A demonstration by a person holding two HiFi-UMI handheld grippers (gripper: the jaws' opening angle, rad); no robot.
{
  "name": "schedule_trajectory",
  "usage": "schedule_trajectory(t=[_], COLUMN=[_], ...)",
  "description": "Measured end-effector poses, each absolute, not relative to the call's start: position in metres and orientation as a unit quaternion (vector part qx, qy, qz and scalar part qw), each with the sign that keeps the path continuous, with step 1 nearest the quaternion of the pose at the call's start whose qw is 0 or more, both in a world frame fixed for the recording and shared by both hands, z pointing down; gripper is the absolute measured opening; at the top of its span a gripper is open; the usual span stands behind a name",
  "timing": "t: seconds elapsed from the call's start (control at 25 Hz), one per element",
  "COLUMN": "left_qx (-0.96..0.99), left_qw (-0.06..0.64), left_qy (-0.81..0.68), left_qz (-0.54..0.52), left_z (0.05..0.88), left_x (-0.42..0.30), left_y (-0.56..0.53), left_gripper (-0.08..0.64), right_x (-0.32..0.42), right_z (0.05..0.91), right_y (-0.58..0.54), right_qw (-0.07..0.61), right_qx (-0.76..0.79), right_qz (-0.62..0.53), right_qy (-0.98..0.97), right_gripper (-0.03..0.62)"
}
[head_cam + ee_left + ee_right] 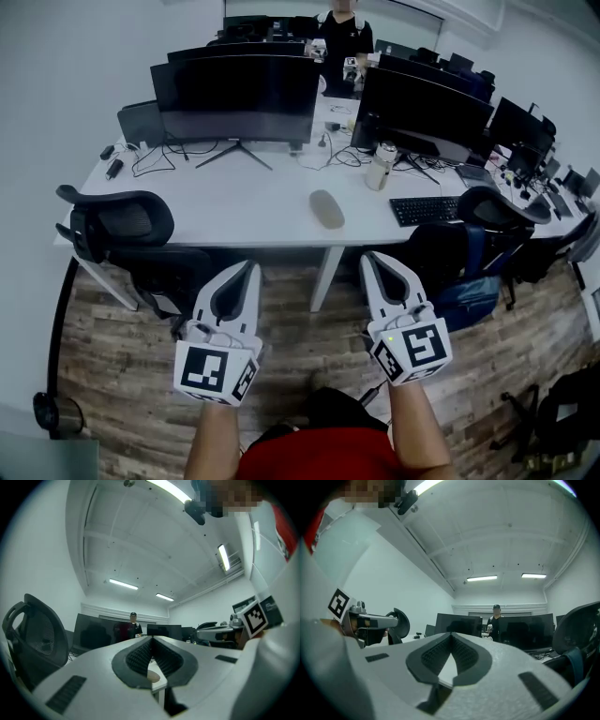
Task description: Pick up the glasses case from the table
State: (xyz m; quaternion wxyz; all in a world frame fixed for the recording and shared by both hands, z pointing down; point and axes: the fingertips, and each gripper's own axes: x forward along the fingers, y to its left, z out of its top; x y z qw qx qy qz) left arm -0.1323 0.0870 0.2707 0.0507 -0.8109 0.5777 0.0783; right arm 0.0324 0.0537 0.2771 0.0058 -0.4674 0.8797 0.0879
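text: none legible | signs: square markers on left cube, right cube

The glasses case is grey, the table white, the floor brown wood-grain, the monitors black.

R gripper jaws together, empty — monitors & person behind

We look down on a long white table that carries a wide black monitor at left and a second black monitor at right. A black keyboard and a pale cylindrical can lie near the second. A black mesh office chair stands at the table's left end on the wood-plank floor. A person in a black top stands behind the screens.
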Motion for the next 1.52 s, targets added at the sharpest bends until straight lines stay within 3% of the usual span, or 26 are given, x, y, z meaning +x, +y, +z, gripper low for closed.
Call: schedule_trajectory(t=[0.28, 0.72, 1.08, 1.52], left_qx=[-0.808, -0.787, -0.768, -0.756], left_qw=[0.05, 0.05, 0.039, 0.007], left_qy=[0.583, 0.612, 0.638, 0.655], left_qz=[0.069, 0.058, 0.039, 0.008], left_z=[0.284, 0.308, 0.34, 0.367], left_x=[-0.14, -0.145, -0.134, -0.135], left_y=[0.042, -0.089, -0.209, -0.277], left_gripper=[0.011, 0.011, 0.011, 0.011], right_x=[0.025, 0.025, 0.022, 0.009], right_z=[0.305, 0.398, 0.487, 0.582], right_y=[-0.005, -0.167, -0.283, -0.341], right_qw=[-0.017, -0.097, -0.18, -0.267], right_qx=[-0.471, -0.48, -0.445, -0.406], right_qz=[0.083, 0.021, -0.034, -0.115], right_qy=[0.878, 0.872, 0.877, 0.866], right_gripper=[0.063, 0.318, 0.374, 0.43])
